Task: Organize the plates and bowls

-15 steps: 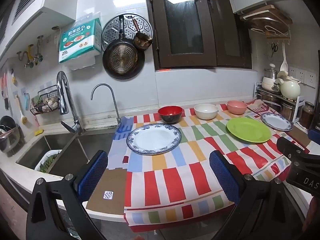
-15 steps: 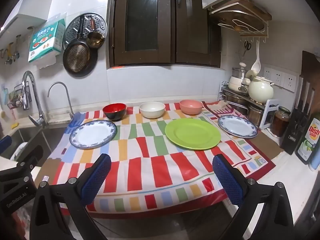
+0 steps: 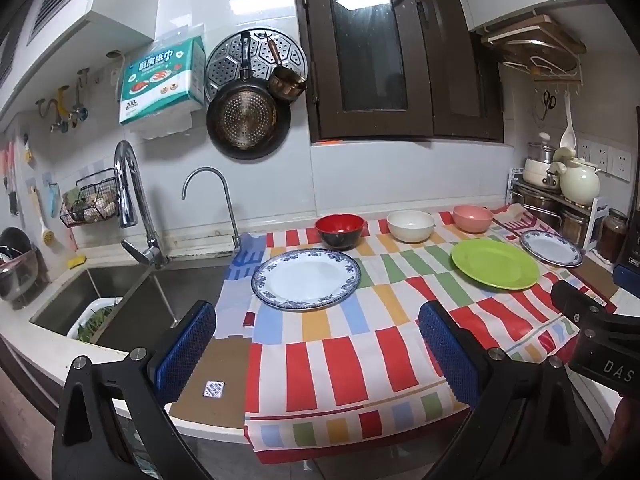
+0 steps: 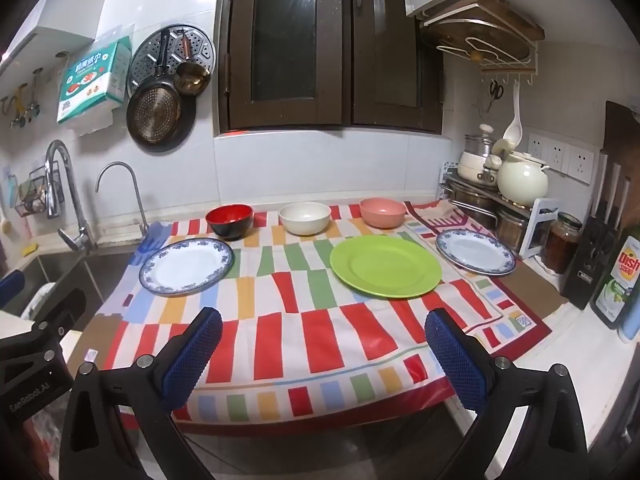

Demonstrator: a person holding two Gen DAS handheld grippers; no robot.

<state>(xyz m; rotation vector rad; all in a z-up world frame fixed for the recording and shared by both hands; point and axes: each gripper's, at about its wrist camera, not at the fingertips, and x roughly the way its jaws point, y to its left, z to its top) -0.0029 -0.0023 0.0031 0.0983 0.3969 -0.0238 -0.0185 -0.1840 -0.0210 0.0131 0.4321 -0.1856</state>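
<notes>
On the striped cloth (image 3: 352, 360) lie a blue-rimmed white plate (image 3: 306, 279) at left, a green plate (image 3: 494, 263) and a smaller blue-rimmed plate (image 3: 551, 247) at right. Behind them stand a red-and-black bowl (image 3: 340, 230), a white bowl (image 3: 410, 225) and a pink bowl (image 3: 472, 217). They also show in the right wrist view: left plate (image 4: 186, 265), green plate (image 4: 385, 266), small plate (image 4: 475, 255), red bowl (image 4: 229, 220), white bowl (image 4: 304, 217), pink bowl (image 4: 382, 211). My left gripper (image 3: 316, 340) and right gripper (image 4: 322, 344) are open, empty, near the counter's front edge.
A sink (image 3: 120, 300) with two taps (image 3: 132, 200) lies left of the cloth. A rack with pots and a cream kettle (image 4: 520, 178), a jar (image 4: 562, 240), a knife block (image 4: 600, 248) and a dish soap bottle (image 4: 620, 276) stand at right. Pans (image 3: 248, 120) hang on the wall.
</notes>
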